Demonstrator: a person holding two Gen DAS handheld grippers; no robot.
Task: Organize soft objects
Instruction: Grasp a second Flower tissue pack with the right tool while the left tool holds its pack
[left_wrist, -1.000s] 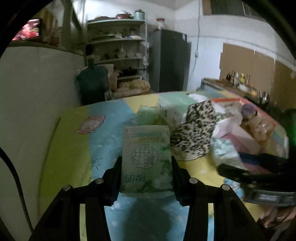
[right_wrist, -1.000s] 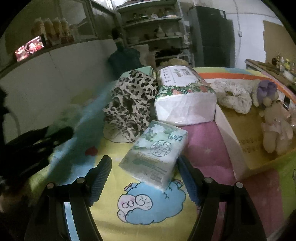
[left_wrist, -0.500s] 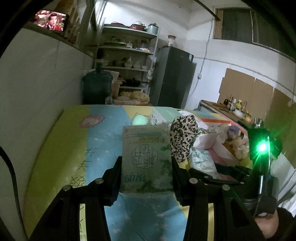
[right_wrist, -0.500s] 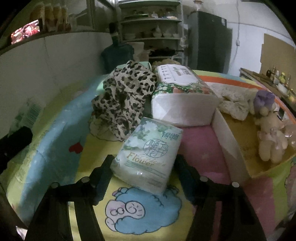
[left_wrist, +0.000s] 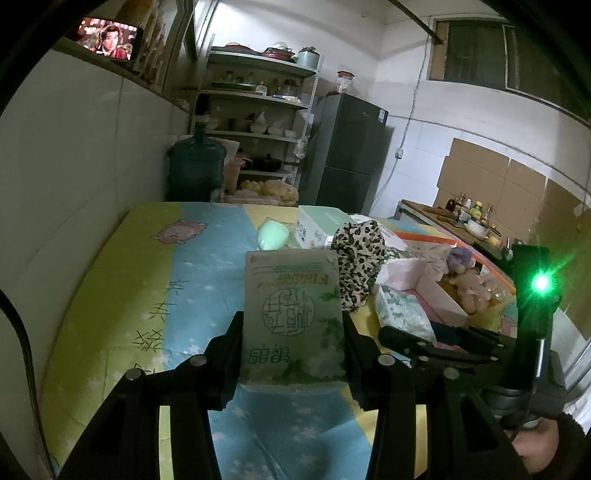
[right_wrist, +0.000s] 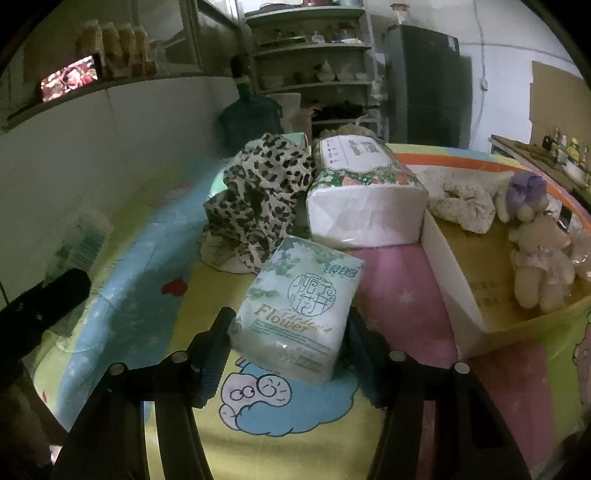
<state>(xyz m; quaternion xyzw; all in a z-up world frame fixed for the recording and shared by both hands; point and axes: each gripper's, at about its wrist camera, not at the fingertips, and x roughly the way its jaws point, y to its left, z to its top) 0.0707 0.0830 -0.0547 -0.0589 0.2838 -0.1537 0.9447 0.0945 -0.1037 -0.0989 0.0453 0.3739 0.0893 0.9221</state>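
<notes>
My left gripper (left_wrist: 293, 332) is shut on a green tissue pack (left_wrist: 291, 317) and holds it above the bed. My right gripper (right_wrist: 290, 334) has its fingers on both sides of a second tissue pack (right_wrist: 301, 302) that lies on the bedsheet; it also shows in the left wrist view (left_wrist: 402, 314). A leopard-print cloth (right_wrist: 258, 199) lies just beyond it, next to a large tissue bundle (right_wrist: 362, 195). A plush toy (right_wrist: 535, 254) and a lace cloth (right_wrist: 465, 199) lie in an open cardboard box (right_wrist: 447, 269).
The cartoon bedsheet (left_wrist: 155, 295) runs along a white wall on the left. A pale green soft item (left_wrist: 273, 234) and a boxed pack (left_wrist: 317, 225) lie farther back. A water jug (left_wrist: 195, 166), shelves and a fridge (left_wrist: 351, 147) stand behind the bed.
My left gripper has lifted and pulled back with its tissue pack. My right gripper has moved in around the second pack and narrowed on it.
</notes>
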